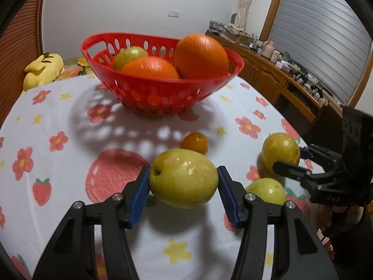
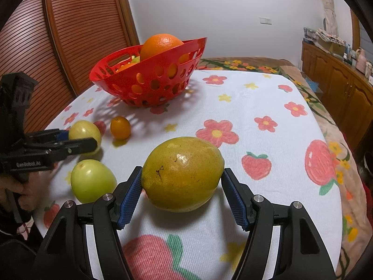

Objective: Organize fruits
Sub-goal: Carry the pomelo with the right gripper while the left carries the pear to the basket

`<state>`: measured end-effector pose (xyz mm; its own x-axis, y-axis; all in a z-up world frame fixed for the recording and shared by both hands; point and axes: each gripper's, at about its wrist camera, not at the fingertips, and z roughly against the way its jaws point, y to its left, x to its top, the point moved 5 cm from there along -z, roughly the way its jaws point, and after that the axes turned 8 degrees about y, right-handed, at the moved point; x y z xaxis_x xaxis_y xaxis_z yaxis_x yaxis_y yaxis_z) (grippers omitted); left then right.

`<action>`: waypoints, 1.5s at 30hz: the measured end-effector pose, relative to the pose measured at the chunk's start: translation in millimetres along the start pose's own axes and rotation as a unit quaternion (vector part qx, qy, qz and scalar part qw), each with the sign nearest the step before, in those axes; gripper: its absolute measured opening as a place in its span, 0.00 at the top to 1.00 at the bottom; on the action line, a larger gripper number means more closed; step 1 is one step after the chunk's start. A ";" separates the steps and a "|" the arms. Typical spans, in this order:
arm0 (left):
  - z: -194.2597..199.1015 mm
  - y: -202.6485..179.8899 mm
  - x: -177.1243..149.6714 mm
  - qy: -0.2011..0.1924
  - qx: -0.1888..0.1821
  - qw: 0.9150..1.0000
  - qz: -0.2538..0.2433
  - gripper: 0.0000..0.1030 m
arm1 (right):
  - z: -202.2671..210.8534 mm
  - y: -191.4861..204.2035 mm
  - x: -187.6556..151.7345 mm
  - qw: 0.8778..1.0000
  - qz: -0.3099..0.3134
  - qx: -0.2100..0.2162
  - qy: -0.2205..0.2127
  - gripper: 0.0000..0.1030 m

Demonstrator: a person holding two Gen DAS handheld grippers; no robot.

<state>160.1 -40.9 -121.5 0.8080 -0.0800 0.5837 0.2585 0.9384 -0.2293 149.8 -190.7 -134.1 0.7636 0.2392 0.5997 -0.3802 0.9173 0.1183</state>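
Bracketing yellow fruit — right hand-held gripper open; left hand-held gripper likewise

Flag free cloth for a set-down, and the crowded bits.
Free: the cloth right of the red basket, out to the table's right edge. Crowded: the near-left corner, where the small orange, two green fruits and both tools sit close together.
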 end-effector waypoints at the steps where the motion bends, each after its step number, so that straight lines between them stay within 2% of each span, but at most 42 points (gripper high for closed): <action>1: 4.4 0.3 2.1 -0.005 0.000 1.000 -0.001 0.46 | 0.2 0.6 0.1 1.000 0.001 0.001 0.000 0.33; 12: 40.6 3.2 38.3 -0.059 0.015 0.998 -0.014 0.46 | 21.1 5.4 14.5 1.000 0.010 0.004 -0.018 0.33; 19: 55.9 7.5 64.4 -0.084 0.022 0.996 -0.018 0.46 | 46.2 14.2 49.3 0.998 0.033 0.004 -0.048 0.33; 26: 56.3 19.6 87.4 -0.092 0.023 0.995 -0.023 0.46 | 56.9 23.0 85.9 0.996 0.057 0.009 -0.062 0.33; 39: 29.5 47.5 126.0 -0.084 0.024 0.996 -0.026 0.46 | 28.1 31.5 153.4 0.994 0.077 0.050 -0.067 0.33; 45: 15.1 64.4 136.3 -0.075 0.022 0.997 -0.019 0.46 | 4.2 36.6 181.3 0.993 0.096 0.050 -0.055 0.33</action>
<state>278.9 13.8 -44.9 0.7091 -0.0687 0.7018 0.2624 0.9495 -0.1722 272.1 -115.1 -17.7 0.6127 0.3659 0.7005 -0.5674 0.8207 0.0676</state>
